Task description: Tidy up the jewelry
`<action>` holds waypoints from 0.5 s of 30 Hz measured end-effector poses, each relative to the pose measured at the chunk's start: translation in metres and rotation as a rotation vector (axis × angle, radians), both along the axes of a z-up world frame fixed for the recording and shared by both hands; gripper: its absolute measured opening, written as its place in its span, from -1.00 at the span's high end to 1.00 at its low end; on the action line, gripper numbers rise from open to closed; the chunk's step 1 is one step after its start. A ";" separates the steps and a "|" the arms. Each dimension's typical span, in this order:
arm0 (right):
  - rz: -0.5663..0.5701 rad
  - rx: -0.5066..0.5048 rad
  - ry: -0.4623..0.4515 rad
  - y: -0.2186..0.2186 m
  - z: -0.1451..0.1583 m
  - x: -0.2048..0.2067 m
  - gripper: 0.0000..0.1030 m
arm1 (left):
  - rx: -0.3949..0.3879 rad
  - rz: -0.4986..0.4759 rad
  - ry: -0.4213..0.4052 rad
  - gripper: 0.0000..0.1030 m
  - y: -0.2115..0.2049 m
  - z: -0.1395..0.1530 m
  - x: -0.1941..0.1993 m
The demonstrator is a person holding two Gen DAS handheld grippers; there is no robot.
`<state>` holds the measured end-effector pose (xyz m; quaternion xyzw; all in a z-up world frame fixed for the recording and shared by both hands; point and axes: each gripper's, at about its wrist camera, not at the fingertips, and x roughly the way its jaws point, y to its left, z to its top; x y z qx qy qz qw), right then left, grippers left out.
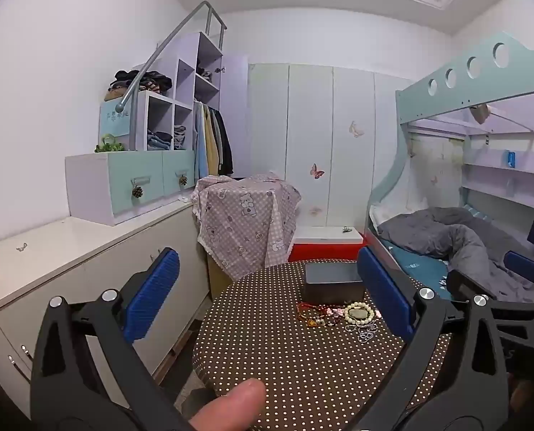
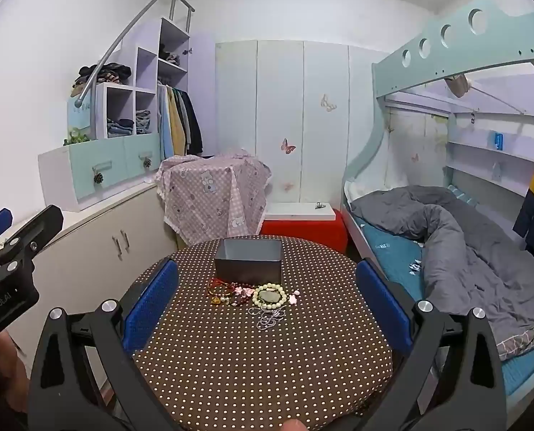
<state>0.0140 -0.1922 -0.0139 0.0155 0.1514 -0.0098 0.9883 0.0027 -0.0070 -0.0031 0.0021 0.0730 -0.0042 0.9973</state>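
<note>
On the round table with its brown dotted cloth, everything the task needs sits toward the far side, straight ahead of both cameras. Largest is the dark open box, standing at the back edge with its long side running left to right. Just in front of it lies the jewelry, spread in a short row that also runs left to right: red bead strings on the left, a cream bead bracelet in the middle, and a thin silver chain heaped nearest the viewer.

Both tools hover above the near half of the table, holding nothing. The right gripper has its 2 blue pads spread wide, and the row of jewelry falls almost dead centre between them. The left gripper is equally wide apart, but from it the bracelet and chain lie off to the right, close to its right pad.

My judgement: the right tool is better lined up, needing only a forward reach and a drop onto the chain or bracelet.
</note>
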 end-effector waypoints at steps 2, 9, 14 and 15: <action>0.002 -0.005 -0.007 0.007 0.002 -0.005 -0.85 | 0.000 -0.005 0.000 -0.89 -0.003 0.000 0.000; -0.002 -0.012 -0.014 0.009 0.005 -0.003 -0.85 | -0.003 -0.017 -0.003 -0.89 -0.004 0.007 -0.006; -0.005 -0.013 -0.021 0.010 0.006 -0.006 -0.85 | -0.012 -0.024 0.000 -0.89 -0.002 0.007 -0.006; -0.006 -0.015 -0.021 0.011 0.006 -0.006 -0.85 | -0.014 -0.025 0.000 -0.89 -0.002 0.007 -0.006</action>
